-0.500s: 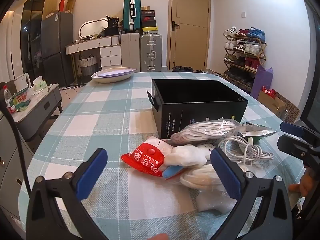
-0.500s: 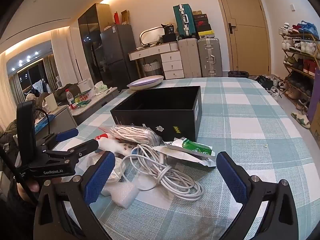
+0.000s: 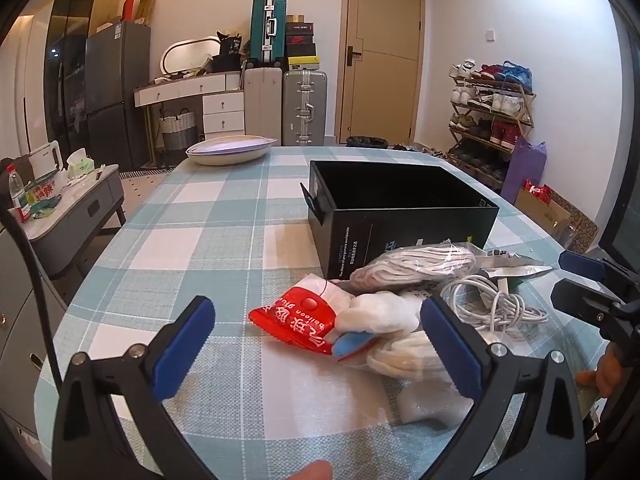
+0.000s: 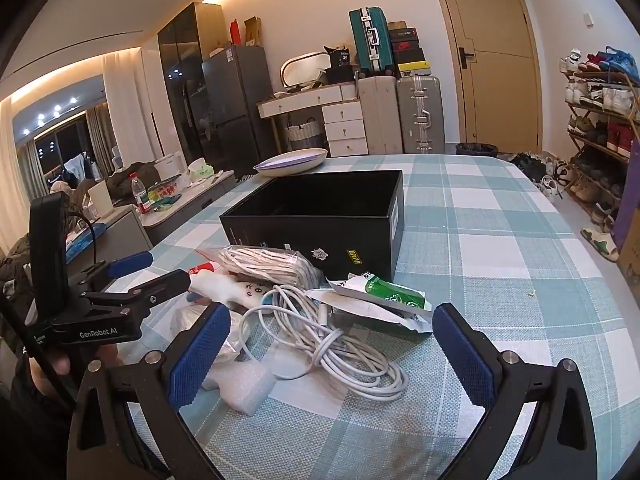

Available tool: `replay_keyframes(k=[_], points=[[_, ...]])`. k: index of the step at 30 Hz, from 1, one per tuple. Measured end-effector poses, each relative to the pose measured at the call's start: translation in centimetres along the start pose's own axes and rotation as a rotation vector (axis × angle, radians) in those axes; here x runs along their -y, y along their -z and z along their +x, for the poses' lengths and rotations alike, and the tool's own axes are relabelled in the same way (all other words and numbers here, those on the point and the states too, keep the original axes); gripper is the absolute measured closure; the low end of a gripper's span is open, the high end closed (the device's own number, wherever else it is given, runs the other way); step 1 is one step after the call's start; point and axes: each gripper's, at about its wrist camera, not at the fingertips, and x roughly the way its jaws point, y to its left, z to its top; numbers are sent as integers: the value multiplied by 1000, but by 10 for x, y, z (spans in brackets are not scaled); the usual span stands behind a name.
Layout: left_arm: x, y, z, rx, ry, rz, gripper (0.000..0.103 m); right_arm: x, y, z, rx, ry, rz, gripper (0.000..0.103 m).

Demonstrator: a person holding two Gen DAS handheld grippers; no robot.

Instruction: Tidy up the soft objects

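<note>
A pile of soft things lies on the checked tablecloth in front of an open black box (image 3: 400, 200) (image 4: 320, 216). It holds a red balloon packet (image 3: 296, 320), a bagged white bundle (image 3: 416, 268) (image 4: 268, 264), a coiled white cable (image 3: 496, 304) (image 4: 332, 340), a green and white pouch (image 4: 380, 292) and white foam (image 4: 248, 388). My left gripper (image 3: 320, 344) is open just short of the red packet; it also shows in the right wrist view (image 4: 156, 268). My right gripper (image 4: 332, 364) is open over the cable; it also shows in the left wrist view (image 3: 576, 280).
A shallow white and purple dish (image 3: 230, 150) (image 4: 290, 162) sits at the table's far edge. A low grey side table (image 3: 72, 208) with a bottle and packets stands to the left. Suitcases, drawers and a shoe rack (image 3: 488, 120) line the walls.
Both grippers have edged slightly forward toward the pile. Both stay open and nothing on the table has moved.
</note>
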Motion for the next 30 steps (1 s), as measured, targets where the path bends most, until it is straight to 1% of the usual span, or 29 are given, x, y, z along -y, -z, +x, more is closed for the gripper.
replay_keyframes(k=[30], points=[[-3, 0, 0, -1, -3, -1, 0, 0, 1, 0, -3, 3, -1, 0]])
